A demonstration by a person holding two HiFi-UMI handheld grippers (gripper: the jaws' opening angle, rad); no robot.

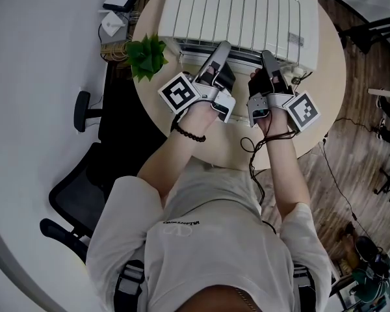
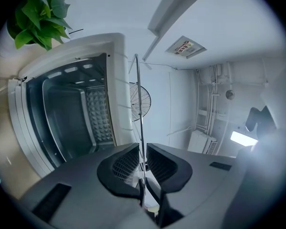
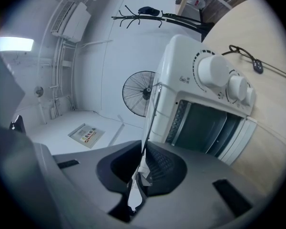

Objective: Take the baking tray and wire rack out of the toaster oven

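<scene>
The white toaster oven (image 1: 240,12) stands on a round wooden table (image 1: 325,96), and its dark cavity (image 2: 71,118) is open. A thin wire rack (image 2: 137,94) is seen edge-on as a single bright line. It runs between the jaws of my left gripper (image 2: 143,152), which is shut on it. My right gripper (image 3: 144,151) is shut on the same rack (image 3: 151,109) from the other side. In the head view both grippers, left (image 1: 222,47) and right (image 1: 268,57), sit side by side at the oven's front. No baking tray can be made out.
A green potted plant (image 1: 146,56) stands at the table's left edge, close to my left gripper. The oven's knobs (image 3: 214,70) and a black cable (image 3: 243,56) lie to the right. A black office chair (image 1: 78,194) is at the left. A floor fan (image 3: 139,93) stands behind the table.
</scene>
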